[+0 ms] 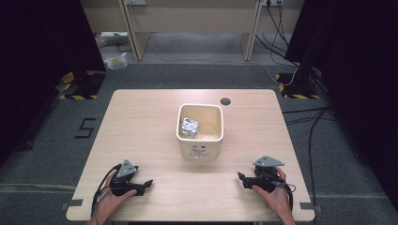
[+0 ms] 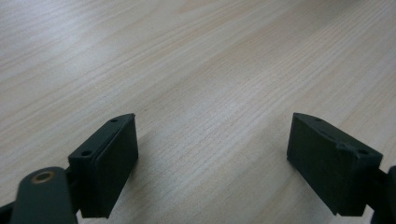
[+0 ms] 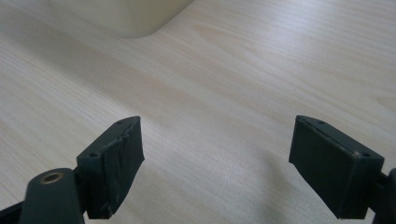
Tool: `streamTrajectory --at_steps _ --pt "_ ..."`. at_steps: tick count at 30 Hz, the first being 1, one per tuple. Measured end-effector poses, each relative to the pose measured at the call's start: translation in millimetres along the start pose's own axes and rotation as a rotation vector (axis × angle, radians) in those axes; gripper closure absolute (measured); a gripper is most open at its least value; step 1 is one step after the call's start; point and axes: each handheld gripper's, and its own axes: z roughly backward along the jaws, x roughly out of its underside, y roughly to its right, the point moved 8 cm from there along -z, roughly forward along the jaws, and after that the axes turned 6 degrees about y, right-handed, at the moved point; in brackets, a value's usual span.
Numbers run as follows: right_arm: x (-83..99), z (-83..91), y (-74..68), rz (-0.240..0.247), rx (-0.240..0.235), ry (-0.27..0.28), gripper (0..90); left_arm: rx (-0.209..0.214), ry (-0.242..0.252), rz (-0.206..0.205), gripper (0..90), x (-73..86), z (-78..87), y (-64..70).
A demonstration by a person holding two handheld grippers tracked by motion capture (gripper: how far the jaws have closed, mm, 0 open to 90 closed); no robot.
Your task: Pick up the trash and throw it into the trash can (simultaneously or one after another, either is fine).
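The left tongs (image 1: pixel 149 182) and the right tongs (image 1: pixel 240 177) rest low on the desk (image 1: pixel 141 122), on either side of the cream bin (image 1: pixel 200 140) and nearer to the person than it. Both tongs stand wide open and hold nothing. A crumpled foil ball (image 1: pixel 189 127) lies inside the bin, against its left wall.

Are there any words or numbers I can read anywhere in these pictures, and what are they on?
"5" or "S": a black taped mark on the grey floor left of the table; it reads either way.
A small dark print on the front of the cream bin: too blurred to read, maybe just a picture.
Nothing is written on the crumpled foil in the bin, the left gripper or the right gripper.
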Motion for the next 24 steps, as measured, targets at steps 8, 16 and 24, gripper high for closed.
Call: streamTrajectory --at_steps 8,16,24 --pt "6.9 0.6 -1.5 0.002 0.008 -0.017 17.7 0.0 -0.001 0.0 15.4 0.0 0.0 0.0" --pt "13.6 0.4 -5.2 -0.001 0.004 -0.025 17.7 0.0 0.0 0.0 15.4 0.0 0.0 0.0" --pt "18.5 2.8 -7.0 0.008 0.023 -0.032 17.2 0.0 0.0 0.0 15.4 0.0 0.0 0.0"
